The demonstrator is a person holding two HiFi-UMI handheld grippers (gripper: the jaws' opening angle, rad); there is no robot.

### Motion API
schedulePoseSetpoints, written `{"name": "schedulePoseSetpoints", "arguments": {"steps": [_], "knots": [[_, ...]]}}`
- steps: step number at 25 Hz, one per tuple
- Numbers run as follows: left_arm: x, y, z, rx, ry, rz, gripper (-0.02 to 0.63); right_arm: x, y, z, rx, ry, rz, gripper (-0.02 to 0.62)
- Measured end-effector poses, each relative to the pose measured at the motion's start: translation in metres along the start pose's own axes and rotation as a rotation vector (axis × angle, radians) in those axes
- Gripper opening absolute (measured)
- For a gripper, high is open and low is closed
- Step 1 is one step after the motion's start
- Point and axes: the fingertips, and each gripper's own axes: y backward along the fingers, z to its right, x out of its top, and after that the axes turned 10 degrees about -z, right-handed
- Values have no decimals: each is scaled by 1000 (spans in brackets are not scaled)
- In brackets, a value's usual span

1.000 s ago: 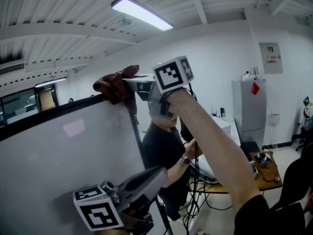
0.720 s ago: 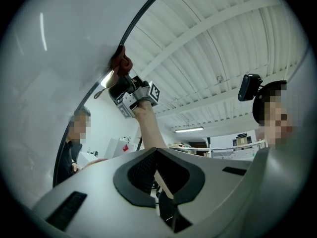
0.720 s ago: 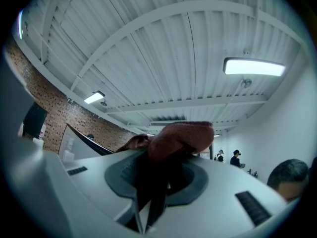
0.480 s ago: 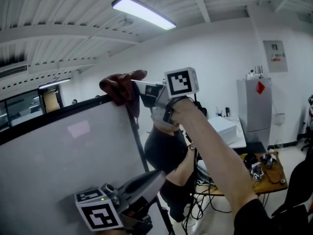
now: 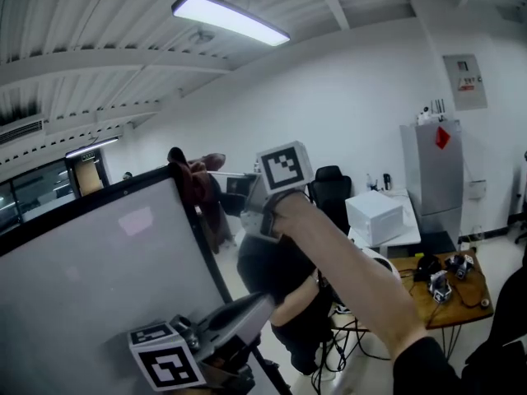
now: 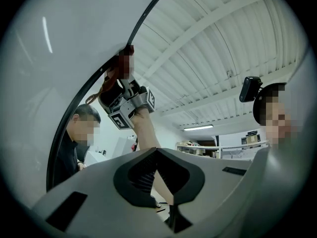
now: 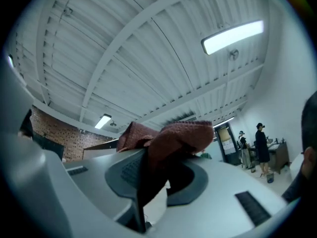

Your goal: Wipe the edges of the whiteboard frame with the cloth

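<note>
Right jaws: the right gripper (image 7: pixel 148 155) is clamped on a reddish-brown cloth (image 7: pixel 171 135). The cloth bunches over both tips and hangs down between them.
Left jaws: the left gripper (image 6: pixel 156 151) has its tips pressed together, with nothing between them.
Cloth position: in the head view the cloth (image 5: pixel 198 178) lies against the upper right corner of the whiteboard frame (image 5: pixel 82 206), draped over the black edge where top and side meet.
Right gripper, head view: the right gripper (image 5: pixel 229 183) is raised on an outstretched arm, level with that corner.
Left gripper, head view: the left gripper (image 5: pixel 259 303) is low, near the frame's side edge and well apart from the cloth.
Left gripper view only: it looks up along the dark frame edge to the other gripper and cloth from below. A person (image 6: pixel 74 140) in a dark top stands past the board.
Right gripper view only: a ribbed ceiling, a strip light (image 7: pixel 233 36), a brick wall (image 7: pixel 64 150) and small standing figures (image 7: pixel 261 143) far off.
Head view only: the white board face (image 5: pixel 99 286), a grey cabinet (image 5: pixel 432 175) and a white box (image 5: pixel 375 216).
</note>
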Motion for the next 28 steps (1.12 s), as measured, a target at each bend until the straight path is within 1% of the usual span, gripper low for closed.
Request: {"name": "schedulePoseSetpoints", "arguments": {"steps": [2, 5, 8, 14, 24, 28], "knots": [[0, -4, -9, 10, 13, -2, -3, -3, -2, 1, 31, -13, -1, 97], [2, -7, -18, 27, 29, -2, -3, -4, -6, 1, 61, 2, -19, 97], [4, -8, -24, 36, 35, -11, -3, -8, -9, 2, 92, -5, -34, 97], [-25, -14, -37, 43, 46, -29, -3, -53, -7, 7, 149, -33, -64, 97], [-55, -18, -52, 39, 85, -58, -3, -101, -4, 18, 166, -85, -97, 97], [-67, -18, -55, 40, 95, -63, -3, -120, -1, 19, 171, -84, -113, 97]]}}
